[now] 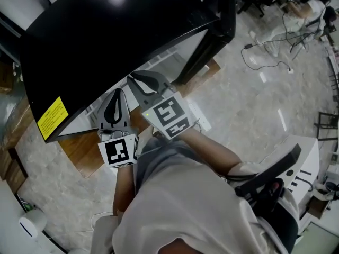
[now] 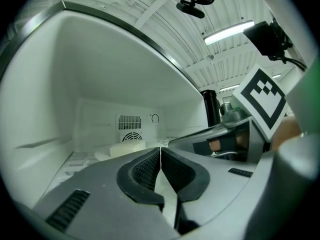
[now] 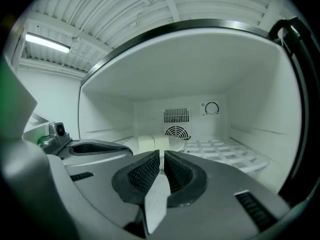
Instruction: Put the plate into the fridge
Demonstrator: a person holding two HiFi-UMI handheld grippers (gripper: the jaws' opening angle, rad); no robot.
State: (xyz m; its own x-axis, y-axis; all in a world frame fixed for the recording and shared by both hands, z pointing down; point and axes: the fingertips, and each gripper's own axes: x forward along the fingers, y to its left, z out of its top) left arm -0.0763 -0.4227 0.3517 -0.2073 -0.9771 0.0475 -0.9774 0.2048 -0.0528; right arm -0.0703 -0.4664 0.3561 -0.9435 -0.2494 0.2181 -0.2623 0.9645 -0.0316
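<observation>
Nearest to us, both arms reach level into the open mouth of the black fridge (image 1: 122,30), side by side. The left gripper (image 2: 160,150) has its pads pressed together on nothing; only the white floor of the compartment shows behind them. The right gripper (image 3: 161,154) stands a narrow slit apart and pinches nothing either.

Just past the tips lies the ribbed white shelf (image 3: 225,151). Further in on it, apart from both grippers, sits a low pale shape that we take for the plate (image 2: 125,149). It is too small for us to make out its rim clearly. Behind it are the vent (image 3: 176,116) and the dial (image 3: 211,108) on the back wall.

We judge the main step done: the plate rests inside the fridge and nothing holds it. What is left is to draw both grippers out and, presumably, shut the fridge.
</observation>
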